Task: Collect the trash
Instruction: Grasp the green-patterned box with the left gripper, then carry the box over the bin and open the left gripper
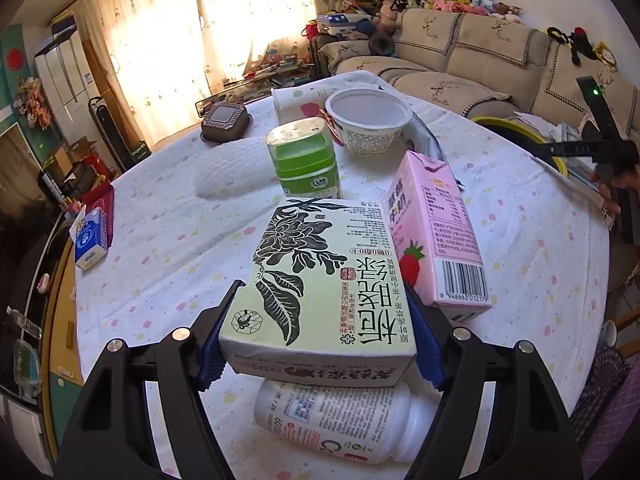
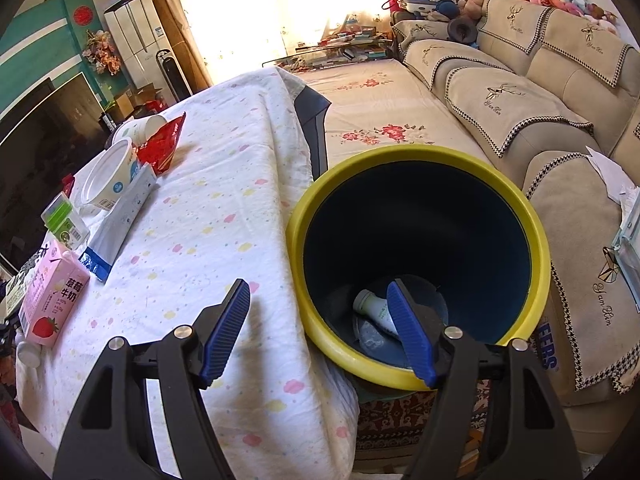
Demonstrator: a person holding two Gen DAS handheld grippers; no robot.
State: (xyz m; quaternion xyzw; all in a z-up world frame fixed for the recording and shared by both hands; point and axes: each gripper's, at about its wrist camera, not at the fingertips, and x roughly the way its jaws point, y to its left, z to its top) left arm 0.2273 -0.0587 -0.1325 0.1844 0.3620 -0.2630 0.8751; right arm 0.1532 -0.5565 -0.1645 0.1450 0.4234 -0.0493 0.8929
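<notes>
The landmark here is the green tea carton [image 1: 320, 280], lying flat on the tablecloth [image 1: 168, 232] in the left wrist view. Far to its left, at the table's edge, sits a blue tissue pack [image 1: 91, 240]. Behind it and slightly left stands a green-capped jar [image 1: 304, 160], with a dark square dish [image 1: 226, 122] further back and left. The left gripper [image 1: 320, 328] has its blue pads against the carton's two long sides, clamped on it. Just under the carton's near end lies a white bottle [image 1: 340, 424] on its side. Behind the carton, beyond the jar, is a white tub [image 1: 368, 120], open end up. Touching or just beside the carton's right edge stands a pink milk carton [image 1: 440, 236].

In the right wrist view the pink carton [image 2: 48, 300] shows at the far left, with the tub [image 2: 108, 176] and a red wrapper [image 2: 162, 146] beyond it. The right gripper [image 2: 320, 328] hangs wide with nothing between its pads, straddling the table edge and the yellow-rimmed bin [image 2: 416, 160]. In the bin's bottom lies a small white bottle [image 2: 372, 306].
</notes>
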